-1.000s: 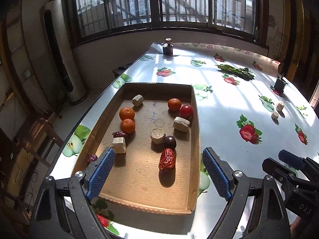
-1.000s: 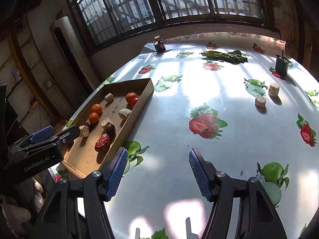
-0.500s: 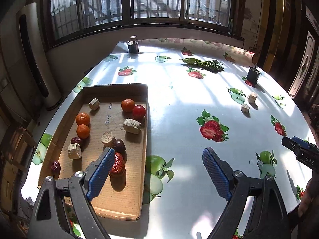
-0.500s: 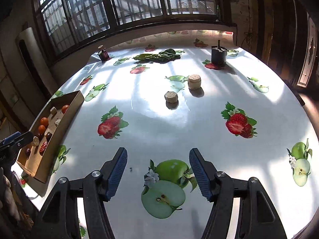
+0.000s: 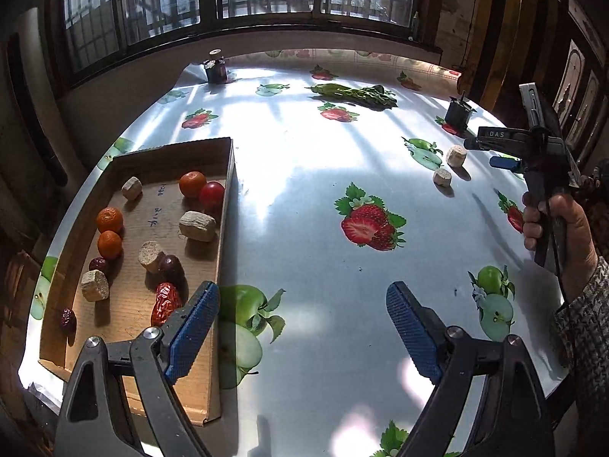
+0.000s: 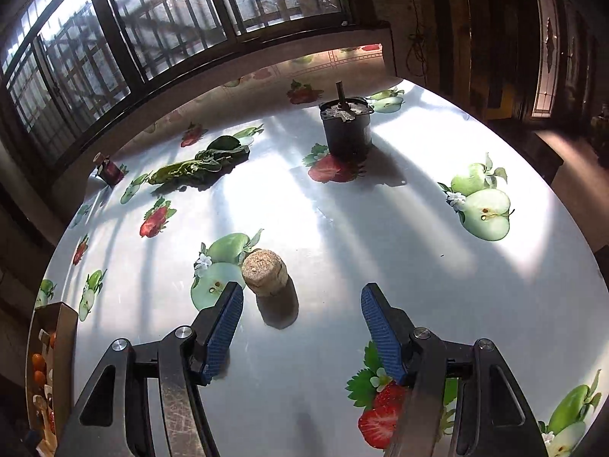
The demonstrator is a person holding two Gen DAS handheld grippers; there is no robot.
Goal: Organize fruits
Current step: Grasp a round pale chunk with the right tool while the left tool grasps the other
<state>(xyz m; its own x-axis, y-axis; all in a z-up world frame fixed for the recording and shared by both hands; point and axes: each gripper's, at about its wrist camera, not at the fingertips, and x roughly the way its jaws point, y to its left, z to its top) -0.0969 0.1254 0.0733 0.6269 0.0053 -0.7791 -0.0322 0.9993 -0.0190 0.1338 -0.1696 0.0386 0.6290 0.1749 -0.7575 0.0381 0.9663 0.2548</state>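
A cardboard tray [image 5: 224, 175] at the table's left holds oranges [image 5: 109, 220], a red fruit [image 5: 212, 194], red dates [image 5: 165, 303] and several beige cork-like pieces [image 5: 197, 225]. My left gripper [image 5: 302, 333] is open and empty, just right of the tray's near corner. Two more cork pieces [image 5: 455, 156] lie far right on the table. My right gripper [image 6: 300, 337] is open and empty, with one cork piece [image 6: 265, 272] standing just ahead of its left finger. The right gripper also shows in the left wrist view [image 5: 506, 152], held in a hand.
A black pot with a stick [image 6: 345, 125] stands beyond the cork. Leafy greens [image 6: 198, 167] lie at the back and a small dark jar [image 6: 109, 170] stands at the far left corner. The tablecloth [image 5: 304, 175] is glossy with printed fruit. The table edge curves close on the right.
My right gripper has swung right across the table and come close above the cork pieces. My left gripper has shifted right, off the tray, over the bare cloth.
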